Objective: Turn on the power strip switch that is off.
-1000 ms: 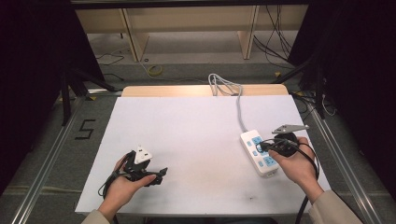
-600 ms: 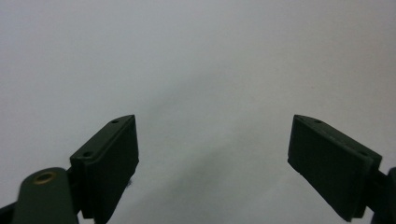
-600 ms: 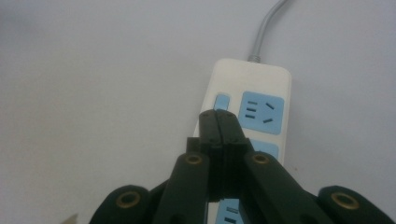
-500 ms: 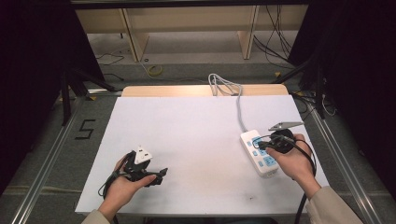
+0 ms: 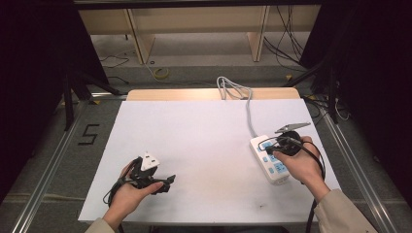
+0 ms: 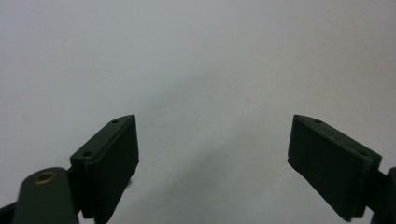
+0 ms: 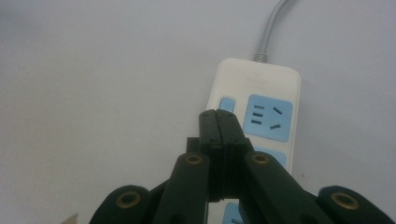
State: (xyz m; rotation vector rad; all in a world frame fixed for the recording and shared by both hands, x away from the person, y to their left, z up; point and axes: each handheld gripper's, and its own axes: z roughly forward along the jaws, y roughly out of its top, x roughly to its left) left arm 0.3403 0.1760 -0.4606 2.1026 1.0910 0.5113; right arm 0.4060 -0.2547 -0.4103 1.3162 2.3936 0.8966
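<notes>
A white power strip (image 5: 270,162) with blue sockets lies at the table's right side, and its grey cable (image 5: 250,114) runs to the far edge. A hand holds my right gripper (image 5: 266,147) just over the strip's far end. In the right gripper view the gripper (image 7: 219,117) is shut, jaws pressed together with nothing between them, tips above the strip (image 7: 275,86) beside its small blue switch. My left gripper (image 5: 167,181) rests in a hand near the front left. It (image 6: 212,158) is open above bare white table (image 6: 196,60).
The white tabletop (image 5: 204,141) has a wooden strip along its far edge. Coiled cable (image 5: 232,87) hangs over that edge. Behind stands wooden shelving (image 5: 194,34) on a floor with loose wires. Metal rails (image 5: 48,165) flank both sides of the table.
My right gripper has edged slightly left and away along the power strip, still shut. The left gripper has stayed where it was.
</notes>
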